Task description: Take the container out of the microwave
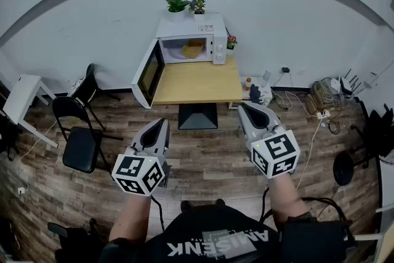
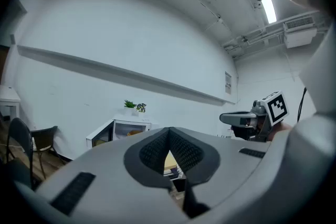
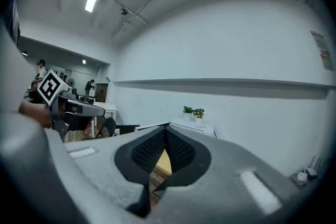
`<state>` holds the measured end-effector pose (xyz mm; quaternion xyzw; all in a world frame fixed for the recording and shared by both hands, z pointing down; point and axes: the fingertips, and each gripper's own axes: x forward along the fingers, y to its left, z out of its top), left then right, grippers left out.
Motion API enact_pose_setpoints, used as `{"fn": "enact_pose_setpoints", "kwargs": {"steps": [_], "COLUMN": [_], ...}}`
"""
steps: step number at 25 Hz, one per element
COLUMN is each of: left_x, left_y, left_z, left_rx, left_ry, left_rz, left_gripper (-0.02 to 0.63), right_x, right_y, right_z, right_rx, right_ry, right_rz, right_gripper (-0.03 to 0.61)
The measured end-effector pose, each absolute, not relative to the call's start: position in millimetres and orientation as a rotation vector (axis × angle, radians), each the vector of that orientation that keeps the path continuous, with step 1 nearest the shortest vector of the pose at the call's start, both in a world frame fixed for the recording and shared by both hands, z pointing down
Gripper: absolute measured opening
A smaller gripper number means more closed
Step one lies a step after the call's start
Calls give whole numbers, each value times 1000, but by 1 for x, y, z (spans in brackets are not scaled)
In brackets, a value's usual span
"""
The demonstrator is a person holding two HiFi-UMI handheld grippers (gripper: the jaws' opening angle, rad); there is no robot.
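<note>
Left gripper (image 1: 163,123) and right gripper (image 1: 244,108) fingers closed, empty; container (image 1: 192,48) indistinct inside open microwave (image 1: 217,46).

I observed one wooden table (image 1: 197,80) set against the white wall and carried on a dark pedestal base (image 1: 197,115). A white microwave (image 1: 191,40) sat on the table's far end, at the wall, with its door swung open past the table's left edge. The table stood on a wood-plank floor (image 1: 203,163). Left of the table, a black folding chair (image 1: 77,135) stood on the floor, with a second black chair (image 1: 91,86) nearer the wall and a white side table (image 1: 21,95) farther left. Right of the table, I noted a small orange-capped bottle (image 1: 247,84) just beside it, then tangled cables (image 1: 320,105) along the wall.
</note>
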<state>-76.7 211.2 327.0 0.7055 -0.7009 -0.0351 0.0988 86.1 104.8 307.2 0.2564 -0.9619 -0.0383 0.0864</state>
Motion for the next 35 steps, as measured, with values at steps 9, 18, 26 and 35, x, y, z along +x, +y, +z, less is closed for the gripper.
{"fn": "enact_pose_setpoints", "kwargs": {"steps": [9,18,26,35], "left_x": [-81,-96,-112,-140], "left_y": [202,205,209,213], "left_z": [328,323,329,337], "left_rx": [2093,2117,2135,2166], "left_ry": [-2063,-2068,-2067,-2052], "left_rz": [-105,-115,-82,-76], "left_gripper": [2,2,2,2], "right_x": [82,70,57,40], "right_y": [99,105,110,117], "right_z": [308,307,312,318], "right_rx": [755,758,786,840], "right_ry": [-2889,-2881,-2854,-2824], "right_rz": [-89,-110,-108,-112], "right_gripper": [6,6,6,6]}}
